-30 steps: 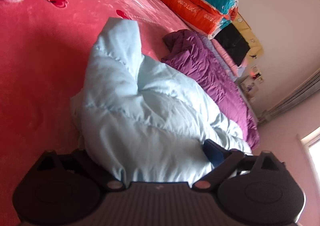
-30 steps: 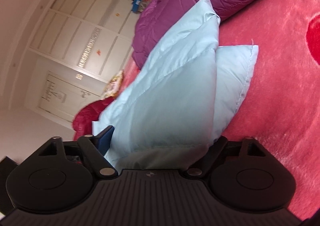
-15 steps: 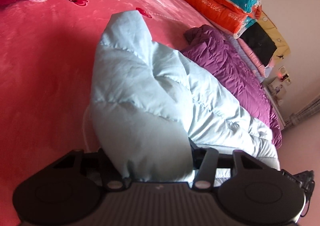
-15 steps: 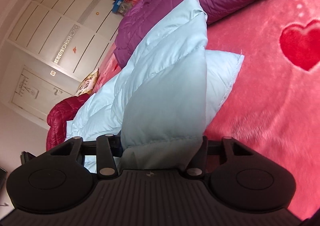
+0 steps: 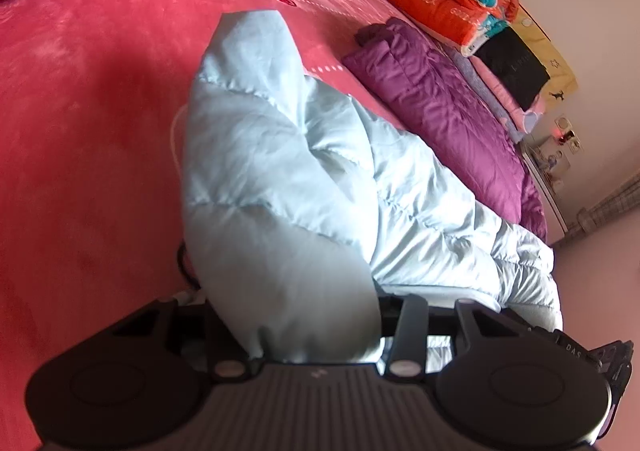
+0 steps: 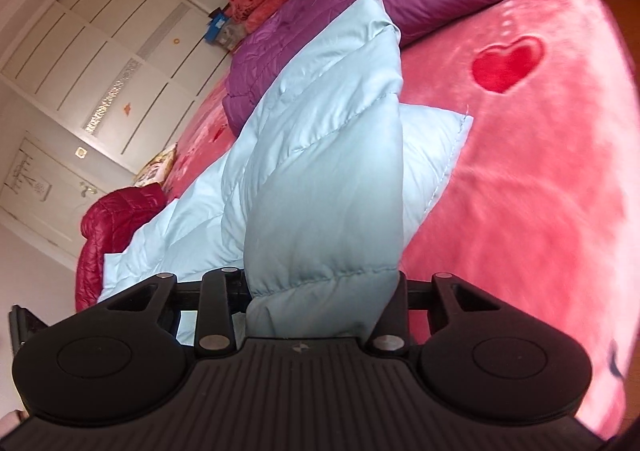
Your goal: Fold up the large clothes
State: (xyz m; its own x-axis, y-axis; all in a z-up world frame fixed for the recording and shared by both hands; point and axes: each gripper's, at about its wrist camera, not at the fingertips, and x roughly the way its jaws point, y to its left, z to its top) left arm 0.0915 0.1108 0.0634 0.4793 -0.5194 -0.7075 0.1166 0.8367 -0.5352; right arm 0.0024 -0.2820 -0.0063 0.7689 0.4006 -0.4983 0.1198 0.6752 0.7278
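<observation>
Pale-blue puffer jacket (image 5: 280,179) lies on the pink bedspread (image 5: 80,131) near the purple coat (image 5: 440,111), and both jaws have just been closing, left gripper (image 5: 304,331) and right gripper (image 6: 320,303) each clamped on padded fabric, likely to lift an edge for folding.

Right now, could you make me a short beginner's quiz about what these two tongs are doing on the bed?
1. True or false: both the left tongs and the right tongs have just been closing on the light blue padded coat.
2. Which garment lies beside the coat? A purple jacket or a green jacket?
3. What red shape decorates the pink bedspread?

Key: 1 true; 2 purple jacket; 3 a heart.
</observation>
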